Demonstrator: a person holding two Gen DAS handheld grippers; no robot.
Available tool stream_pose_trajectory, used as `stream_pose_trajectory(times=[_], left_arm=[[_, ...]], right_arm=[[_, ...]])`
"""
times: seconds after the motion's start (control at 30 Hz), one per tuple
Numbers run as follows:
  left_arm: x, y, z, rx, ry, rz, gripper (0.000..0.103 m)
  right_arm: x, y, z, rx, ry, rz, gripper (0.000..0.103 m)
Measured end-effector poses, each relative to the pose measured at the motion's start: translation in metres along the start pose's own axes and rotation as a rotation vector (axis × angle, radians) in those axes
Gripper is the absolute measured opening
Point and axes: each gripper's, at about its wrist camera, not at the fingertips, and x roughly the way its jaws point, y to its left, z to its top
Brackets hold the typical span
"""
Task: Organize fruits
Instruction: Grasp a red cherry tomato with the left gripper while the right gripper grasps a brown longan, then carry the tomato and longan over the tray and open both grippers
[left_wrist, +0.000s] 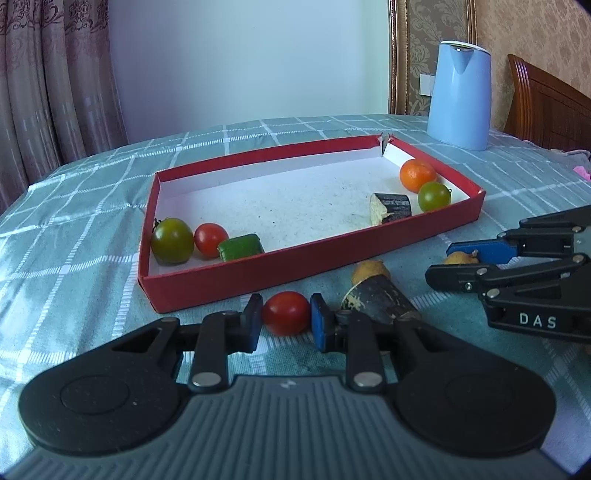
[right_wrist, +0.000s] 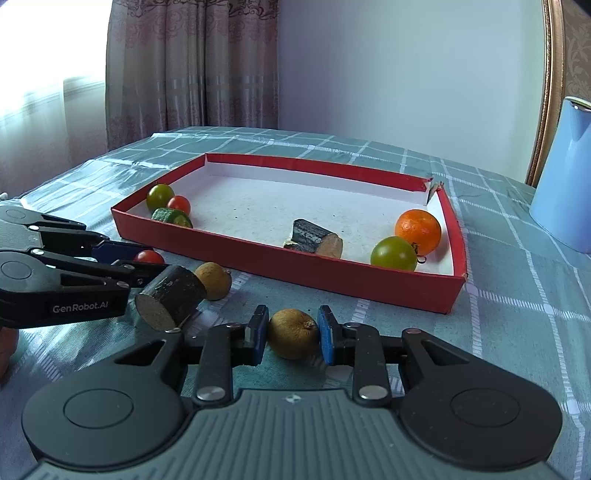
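- Blue-padded left gripper (left_wrist: 286, 320) clamped on a red cherry tomato (left_wrist: 286, 313) — presumably bound for the red tray (left_wrist: 258, 272) just beyond.
- Right gripper (right_wrist: 293, 334) pinched shut on a brown longan-like fruit (right_wrist: 291, 333), likewise outside the tray.
- Already sorted: tomatoes and cucumber piece (left_wrist: 240, 246) in one corner, orange (left_wrist: 417, 174) in another.
- Beneath, a teal checked cloth (left_wrist: 74, 206); behind, curtains (left_wrist: 44, 74) and a blue kettle (left_wrist: 460, 94).

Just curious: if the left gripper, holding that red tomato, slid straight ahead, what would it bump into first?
Most likely the near wall of the red box, just beyond the red tomato held in the left gripper; exact depth is hard to judge.
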Motion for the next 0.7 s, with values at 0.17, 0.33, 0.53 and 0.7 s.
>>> stream_pose_trajectory(times=[0.17,0.33,0.53,0.7], left_arm=[[-0.002,-0.004,-0.001,0.013,-0.006,0.024,0.024],[-0.007,-0.006,-0.001,0.017,-0.022,0.025,0.024],[-0.020,-0.010,0.007,0.020,-0.068,0.018,0.024],[-0.020,-0.010,0.023,0.019,-0.101,0.014,0.024]], right_arm=[[-0.001,-0.003,-0.001,0.013,-0.006,-0.004,0.028],[-0.007,-0.005,-0.001,0.025,-0.038,-0.018,0.028],[-0.016,-0.004,0.002,0.018,-0.102,-0.051,0.028],[-0.018,-0.007,0.008,0.023,-0.127,-0.072,0.028]])
